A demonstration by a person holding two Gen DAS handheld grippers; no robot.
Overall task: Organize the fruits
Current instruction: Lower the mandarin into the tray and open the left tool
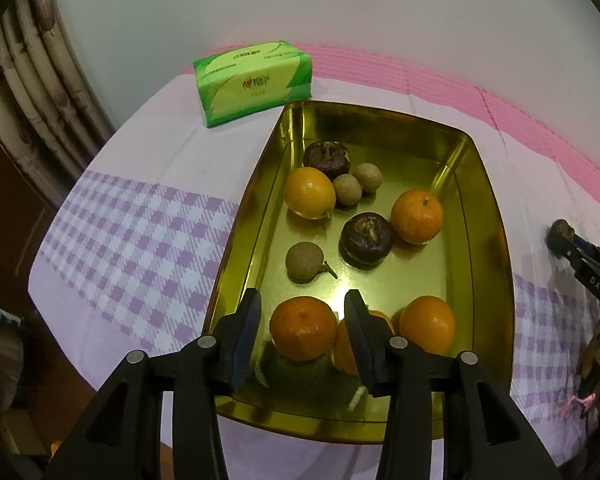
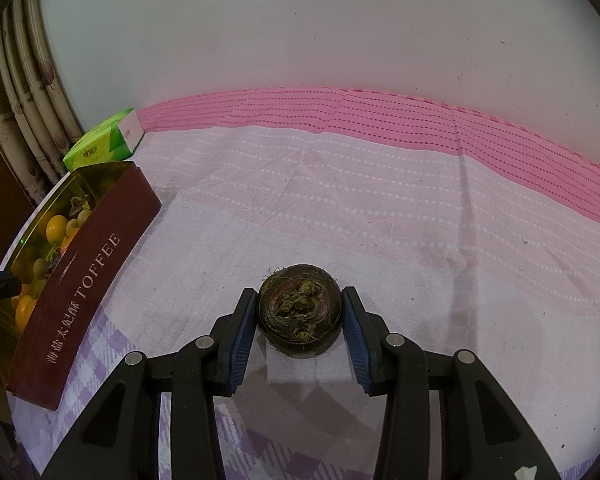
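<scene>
Left claw [image 1: 304, 312]: hovers over the near end of the gold tin, jaws parted a little, a mandarin between them; whether the blue pads press on it cannot be told from this view.
Mandarin between the jaws [image 1: 302, 328]: sits in the tin at its near end, stem scar up, just beside another orange partly hidden behind the right-hand finger.
Tissue pack [image 1: 254, 82]: green, on the bench beyond the tin's far left corner, near the wall.
Gold tin [image 1: 496, 280]: a rectangular tray on the checked purple and pink cloth; from the right wrist view its outer wall is dark red and reads TOFFEE.
Fruit in the tin: an orange [image 1: 309, 193] at the far left, two small tan round fruits [image 1: 356, 184] touching beside it, a dark mangosteen [image 1: 326, 157] behind them, a second mangosteen [image 1: 366, 240] mid-tin touching a mandarin [image 1: 417, 216] on its right, one tan fruit with a stalk [image 1: 305, 262] alone, and an orange [image 1: 427, 324] at the near right.
Right claw [image 2: 300, 300]: well to the right of the tin, low over the cloth, jaws narrowed around a mangosteen with both blue pads against its sides.
Held mangosteen [image 2: 300, 310]: dark and round, dried calyx facing the camera, resting on or just above the cloth; which one cannot be told.
</scene>
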